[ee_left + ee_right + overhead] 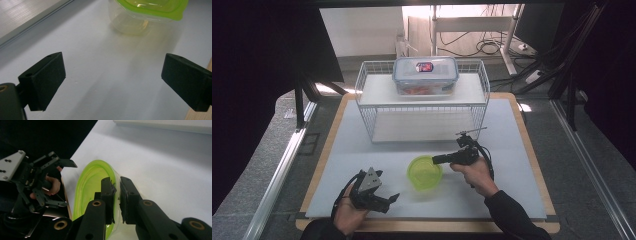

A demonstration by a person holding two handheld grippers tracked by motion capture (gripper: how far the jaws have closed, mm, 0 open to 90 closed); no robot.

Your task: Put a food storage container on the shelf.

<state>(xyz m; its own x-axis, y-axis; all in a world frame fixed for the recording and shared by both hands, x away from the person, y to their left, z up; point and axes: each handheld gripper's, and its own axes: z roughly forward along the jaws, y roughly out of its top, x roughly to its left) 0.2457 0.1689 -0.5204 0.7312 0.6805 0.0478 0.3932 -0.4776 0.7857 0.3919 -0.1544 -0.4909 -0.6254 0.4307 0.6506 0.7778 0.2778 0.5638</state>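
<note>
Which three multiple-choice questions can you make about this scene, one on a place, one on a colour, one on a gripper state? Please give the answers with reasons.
1. Where is the clear lidded box?
A. on the wire rack's top shelf
B. on the white mat
C. in a hand

2. What colour is the small container's lid?
A. red
B. green
C. black

3. How is the left gripper?
A. shut on the lid
B. shut, empty
C. open

Answers: 1 A, it rests on the wire rack. 2 B, lime green rim. 3 C, jaws wide apart over bare mat.
</note>
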